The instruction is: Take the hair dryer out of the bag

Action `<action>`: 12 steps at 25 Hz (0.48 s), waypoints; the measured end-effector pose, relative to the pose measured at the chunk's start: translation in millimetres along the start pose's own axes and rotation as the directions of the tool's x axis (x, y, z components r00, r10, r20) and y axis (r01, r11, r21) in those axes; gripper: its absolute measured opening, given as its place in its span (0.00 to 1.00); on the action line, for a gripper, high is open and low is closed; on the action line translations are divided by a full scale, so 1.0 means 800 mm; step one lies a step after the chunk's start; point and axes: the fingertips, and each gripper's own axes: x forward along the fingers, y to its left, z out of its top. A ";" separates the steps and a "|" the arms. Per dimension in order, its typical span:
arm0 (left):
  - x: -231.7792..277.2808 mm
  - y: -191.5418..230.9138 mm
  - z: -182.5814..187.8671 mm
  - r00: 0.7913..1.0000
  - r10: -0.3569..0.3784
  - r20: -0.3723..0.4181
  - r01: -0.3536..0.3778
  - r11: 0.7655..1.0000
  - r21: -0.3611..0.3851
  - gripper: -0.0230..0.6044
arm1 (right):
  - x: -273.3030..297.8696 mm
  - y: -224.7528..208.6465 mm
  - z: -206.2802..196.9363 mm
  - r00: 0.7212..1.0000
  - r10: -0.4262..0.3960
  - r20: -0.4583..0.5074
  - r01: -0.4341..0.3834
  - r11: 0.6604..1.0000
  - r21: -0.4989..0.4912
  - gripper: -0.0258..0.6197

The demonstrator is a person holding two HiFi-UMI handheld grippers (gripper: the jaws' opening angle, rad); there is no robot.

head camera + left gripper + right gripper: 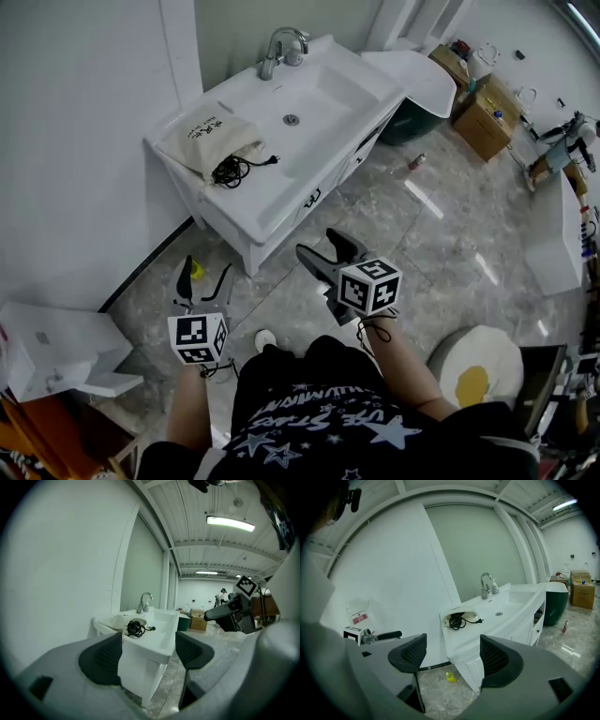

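A beige cloth bag (pixel 208 139) lies on the left end of the white sink counter (pixel 281 202), its mouth facing me. A coiled black cord with a plug (pixel 239 169) spills out of it; the hair dryer's body is hidden inside. Both grippers are well short of the counter, over the floor. My left gripper (pixel 203 281) is open and empty, and the bag (pixel 123 620) and cord (pixel 136 628) show far beyond its pads (pixel 101 658). My right gripper (pixel 326 251) is open and empty too, with the cord (pixel 459 619) far ahead of it.
A faucet (pixel 281 47) stands at the basin's back. A small yellow bottle (pixel 450 677) sits on the floor beside the vanity. A white box (pixel 56 352) lies at the lower left, cardboard boxes (pixel 487 112) and a dark green bin (pixel 412 122) stand beyond the sink, and a round cushion (pixel 478 370) lies at the right.
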 end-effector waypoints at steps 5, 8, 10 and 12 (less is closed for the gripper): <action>0.037 0.008 -0.001 0.999 -0.016 -0.043 0.018 0.999 0.033 0.60 | 0.035 -0.016 0.017 1.000 0.004 -0.012 -0.004 1.000 0.005 0.57; 0.052 0.013 0.001 0.999 0.002 -0.051 -0.001 1.000 0.021 0.60 | 0.065 -0.026 0.027 0.999 0.037 -0.023 -0.037 0.999 0.005 0.56; 0.066 0.020 0.005 0.998 0.026 -0.054 -0.025 0.999 0.028 0.60 | 0.092 -0.033 0.039 0.997 0.068 -0.026 -0.068 0.998 0.006 0.56; 0.087 0.028 0.009 0.997 0.049 -0.065 -0.045 0.998 0.050 0.60 | 0.120 -0.039 0.054 0.994 0.103 -0.029 -0.103 0.995 0.004 0.55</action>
